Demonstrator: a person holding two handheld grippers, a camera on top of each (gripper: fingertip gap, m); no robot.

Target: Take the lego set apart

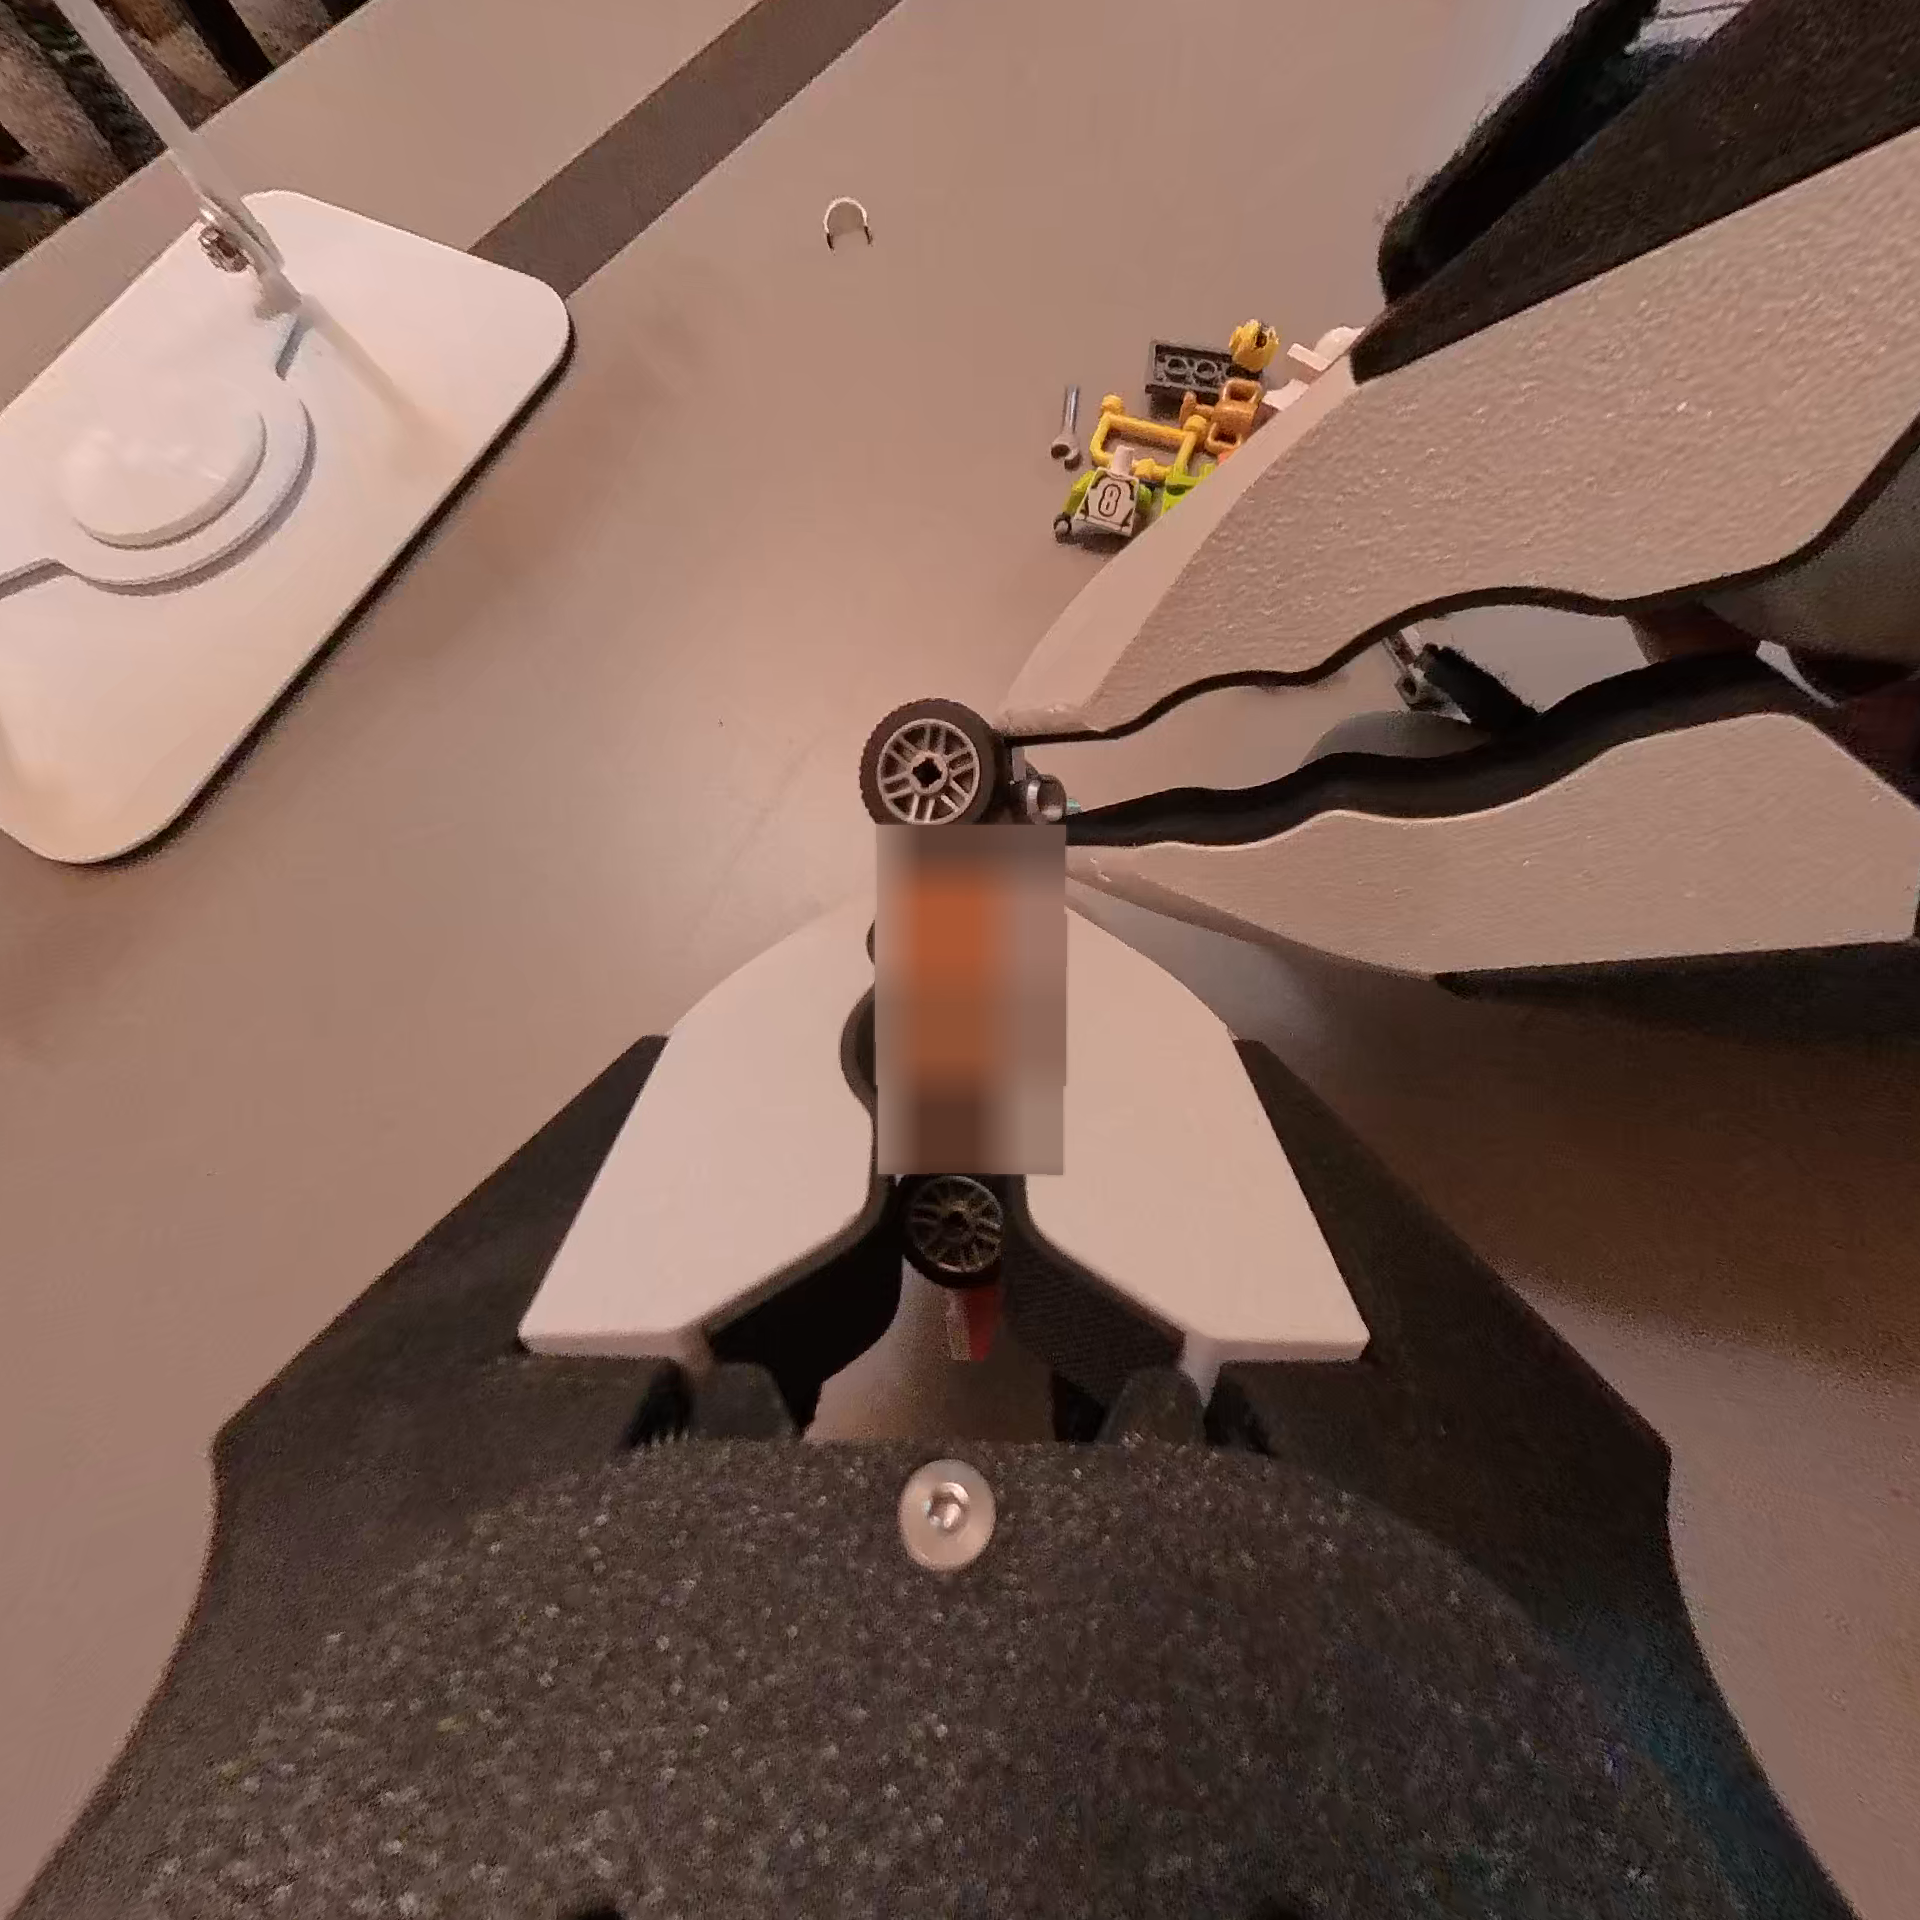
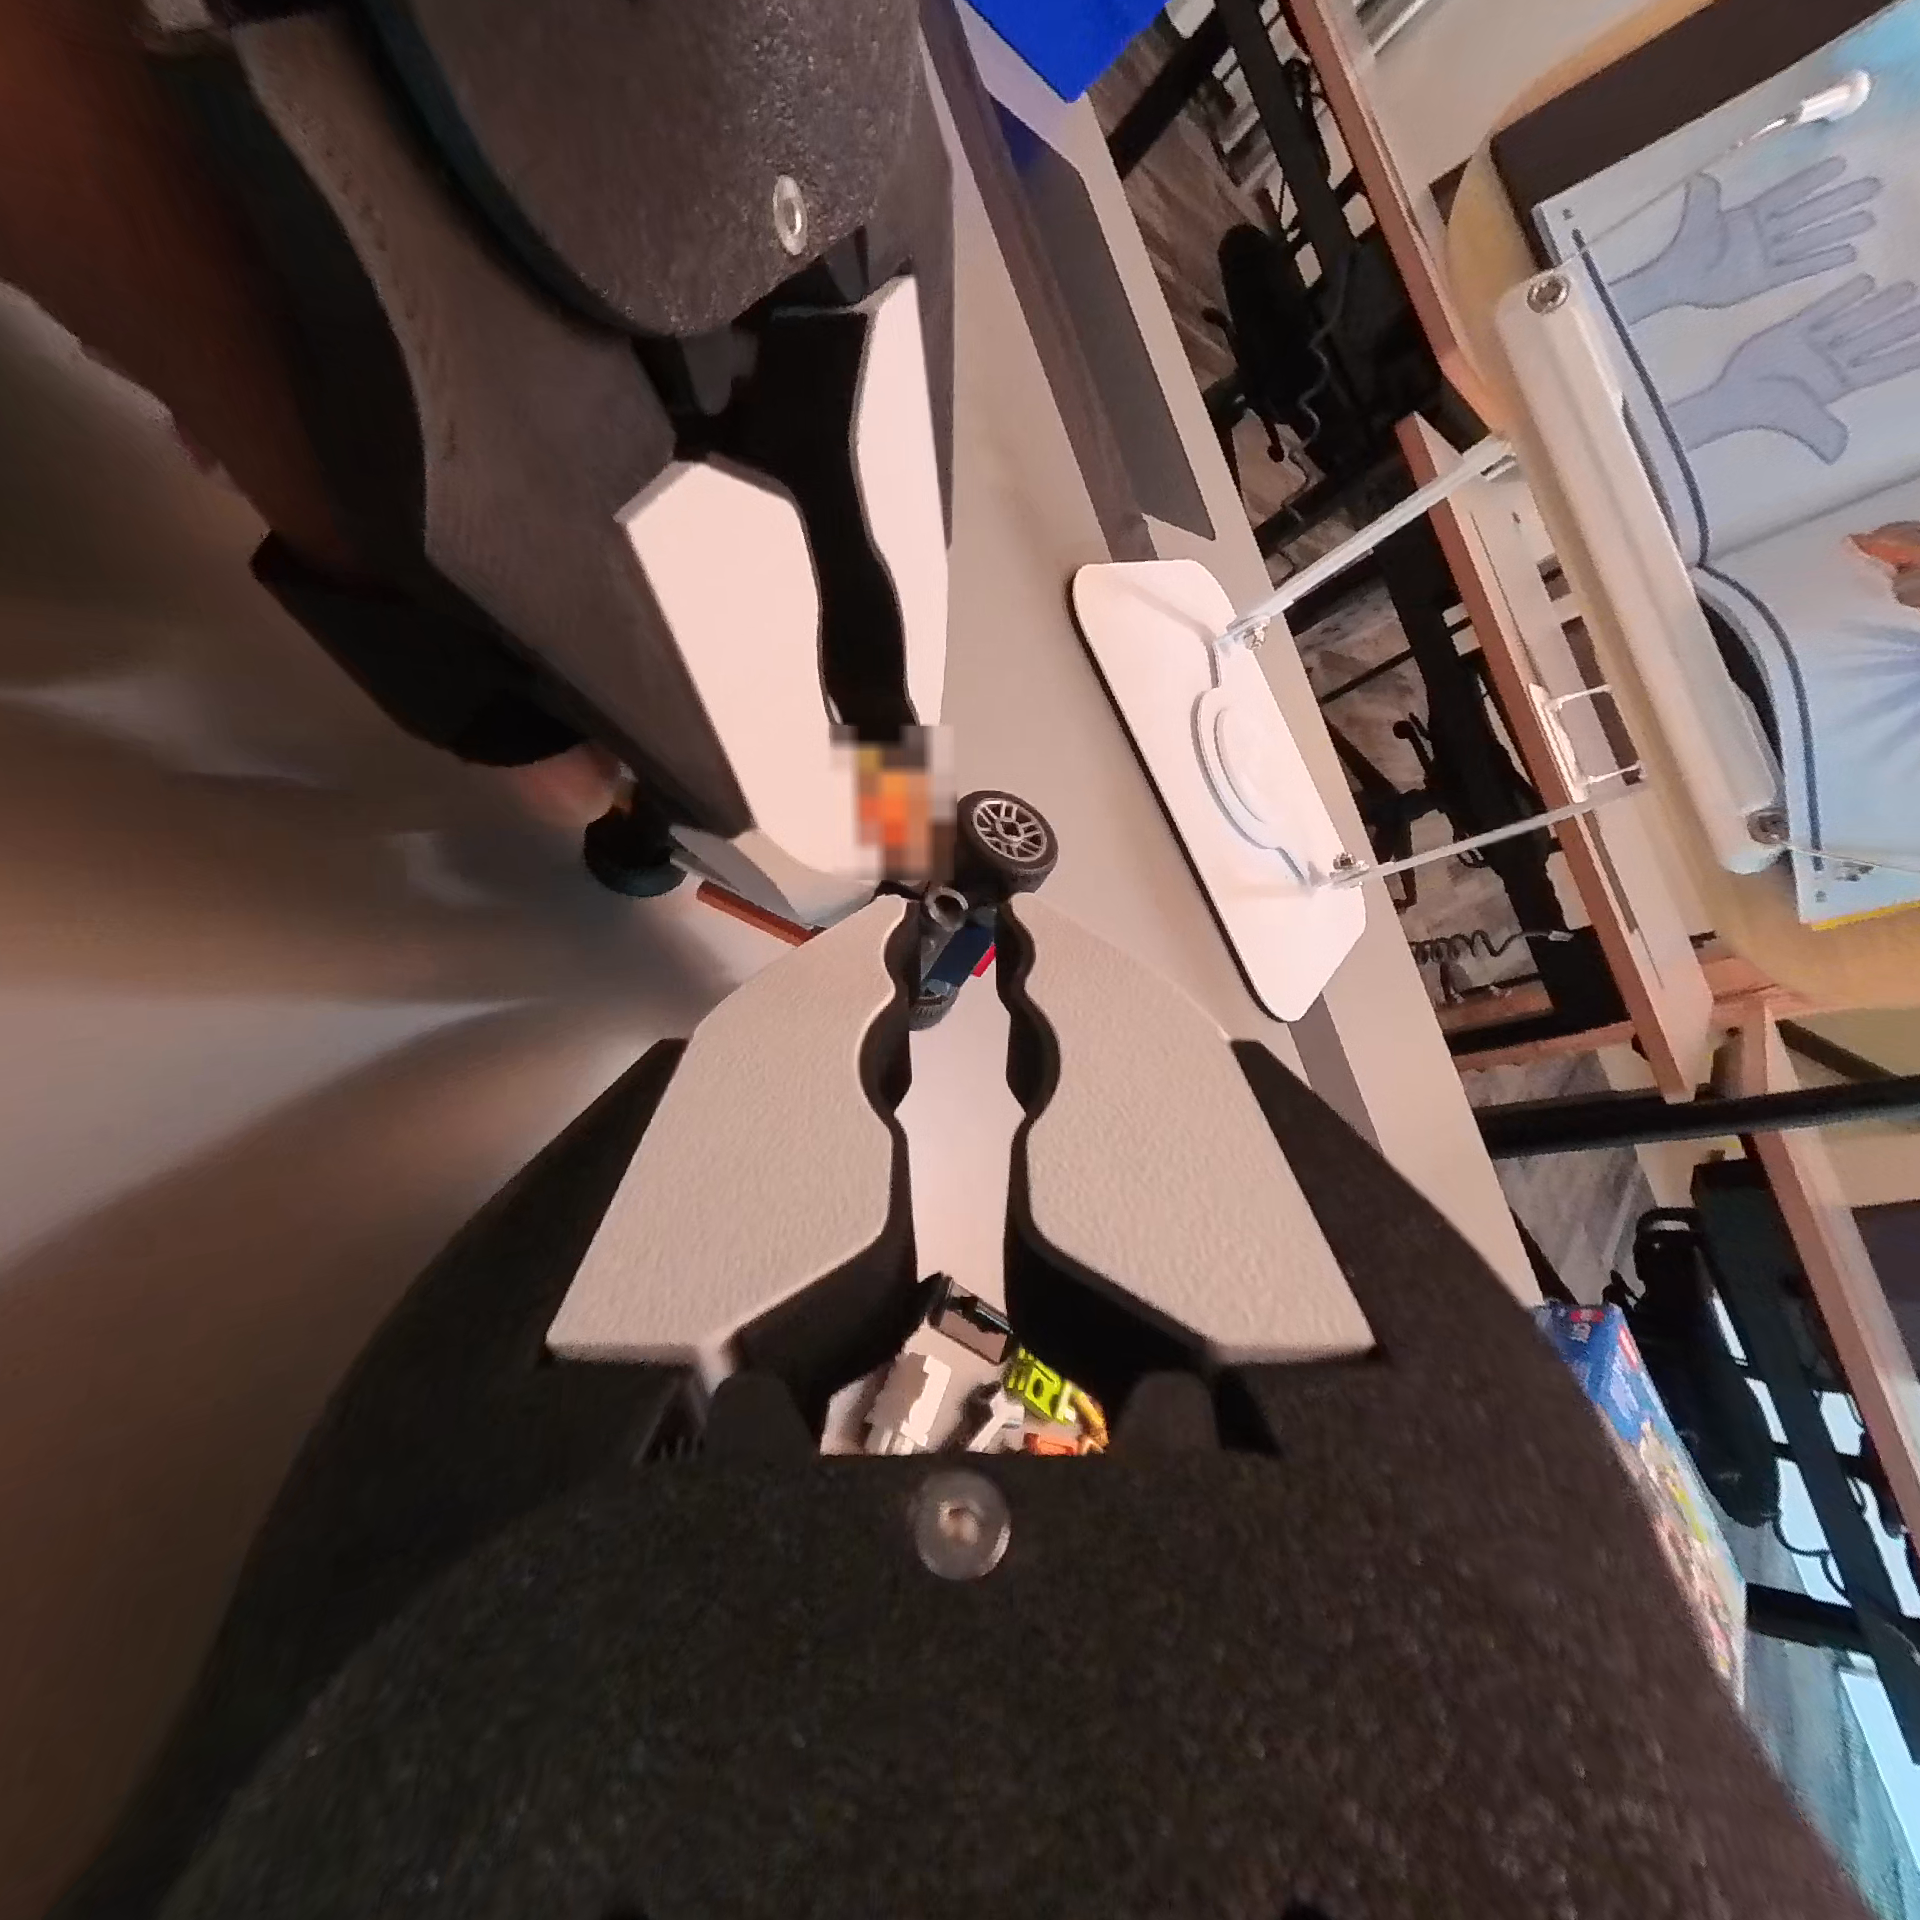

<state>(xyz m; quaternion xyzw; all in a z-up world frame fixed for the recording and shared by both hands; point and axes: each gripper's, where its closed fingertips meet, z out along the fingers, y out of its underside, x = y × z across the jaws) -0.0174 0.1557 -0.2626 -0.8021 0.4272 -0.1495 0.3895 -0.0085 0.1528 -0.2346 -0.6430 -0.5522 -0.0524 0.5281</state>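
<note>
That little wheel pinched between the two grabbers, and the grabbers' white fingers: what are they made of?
The wheel looks like a matte black rubber tyre around a grey moulded-plastic spoked hub. The white fingers look like hard plastic, perhaps printed, judging by the grainy matte surface, with dark edging that may be rubber or foam.

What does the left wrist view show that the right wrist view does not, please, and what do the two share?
Only the left wrist view shows the pile of loose yellow and green pieces spread on the table, and a second wheel between the left tool fingers. Only the right wrist view shows the room beyond: a board with hand outlines and a blue box. Both show the lego car's front wheel, both tools shut on the car, including the right tool, and the white stand base.
</note>
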